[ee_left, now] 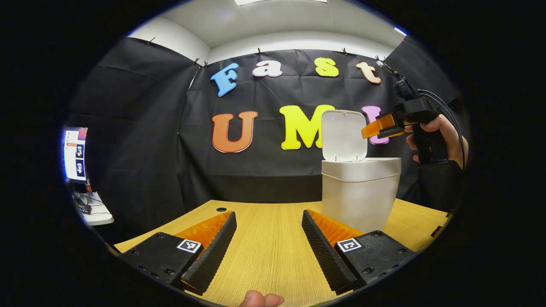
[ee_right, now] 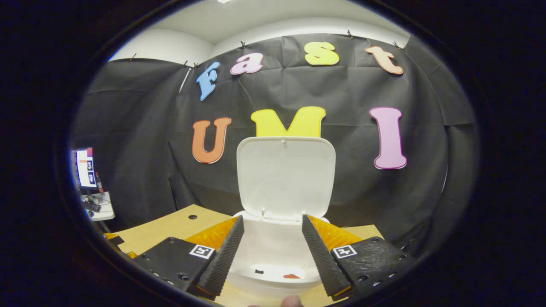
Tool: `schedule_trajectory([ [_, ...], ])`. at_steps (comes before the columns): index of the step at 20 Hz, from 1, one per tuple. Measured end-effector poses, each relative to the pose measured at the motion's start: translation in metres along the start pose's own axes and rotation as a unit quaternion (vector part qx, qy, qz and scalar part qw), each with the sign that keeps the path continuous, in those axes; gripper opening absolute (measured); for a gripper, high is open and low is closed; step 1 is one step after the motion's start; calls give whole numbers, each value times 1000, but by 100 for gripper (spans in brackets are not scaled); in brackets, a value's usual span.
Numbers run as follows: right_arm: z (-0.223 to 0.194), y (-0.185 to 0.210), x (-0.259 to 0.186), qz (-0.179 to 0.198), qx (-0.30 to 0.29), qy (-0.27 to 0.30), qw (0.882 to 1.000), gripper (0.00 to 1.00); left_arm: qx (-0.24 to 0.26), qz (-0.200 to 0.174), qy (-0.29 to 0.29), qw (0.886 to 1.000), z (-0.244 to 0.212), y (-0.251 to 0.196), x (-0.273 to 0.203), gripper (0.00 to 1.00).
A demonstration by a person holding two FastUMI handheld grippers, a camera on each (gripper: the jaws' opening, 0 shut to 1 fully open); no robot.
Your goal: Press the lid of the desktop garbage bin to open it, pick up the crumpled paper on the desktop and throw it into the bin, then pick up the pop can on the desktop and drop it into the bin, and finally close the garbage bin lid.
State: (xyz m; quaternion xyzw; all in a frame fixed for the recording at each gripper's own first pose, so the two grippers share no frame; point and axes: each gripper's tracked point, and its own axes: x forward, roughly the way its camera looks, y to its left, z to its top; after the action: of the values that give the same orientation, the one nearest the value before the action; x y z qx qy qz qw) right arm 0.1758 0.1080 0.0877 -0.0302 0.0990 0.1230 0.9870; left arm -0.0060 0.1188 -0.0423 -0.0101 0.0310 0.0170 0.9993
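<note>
Hovering above the open-lidded bin (ee_right: 277, 264), right gripper (ee_right: 273, 251) spread and empty, something small, perhaps the can, inside.

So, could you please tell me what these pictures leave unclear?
- Bin contents: in the left gripper view the wall hides them; in the right gripper view only small dark and reddish bits show, too small to name.
- Right gripper: in the left gripper view, side-on, jaw gap unreadable.
- Monitor: cut by the edge.
</note>
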Motion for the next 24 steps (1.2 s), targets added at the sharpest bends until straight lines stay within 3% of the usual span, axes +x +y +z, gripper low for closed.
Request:
schedule_trajectory([
  [3,5,-2,-11,-6,0,-11,1000,88,-2,-3,-1,1000,0,-5,-2,99],
  [6,17,-8,-21,-16,-6,-26,1000,98,-7,-10,6,1000,-7,-13,-3,99],
  [14,72,-20,-35,-37,-16,-57,998,94,-16,-31,5,999,-8,-25,-8,99],
  [20,130,-20,-2,-51,-26,-92,994,95,-17,-25,-4,1000,2,-15,-8,100],
  [24,150,-16,47,-54,-28,-94,994,95,-28,-6,-7,1000,9,-2,-7,100],
])
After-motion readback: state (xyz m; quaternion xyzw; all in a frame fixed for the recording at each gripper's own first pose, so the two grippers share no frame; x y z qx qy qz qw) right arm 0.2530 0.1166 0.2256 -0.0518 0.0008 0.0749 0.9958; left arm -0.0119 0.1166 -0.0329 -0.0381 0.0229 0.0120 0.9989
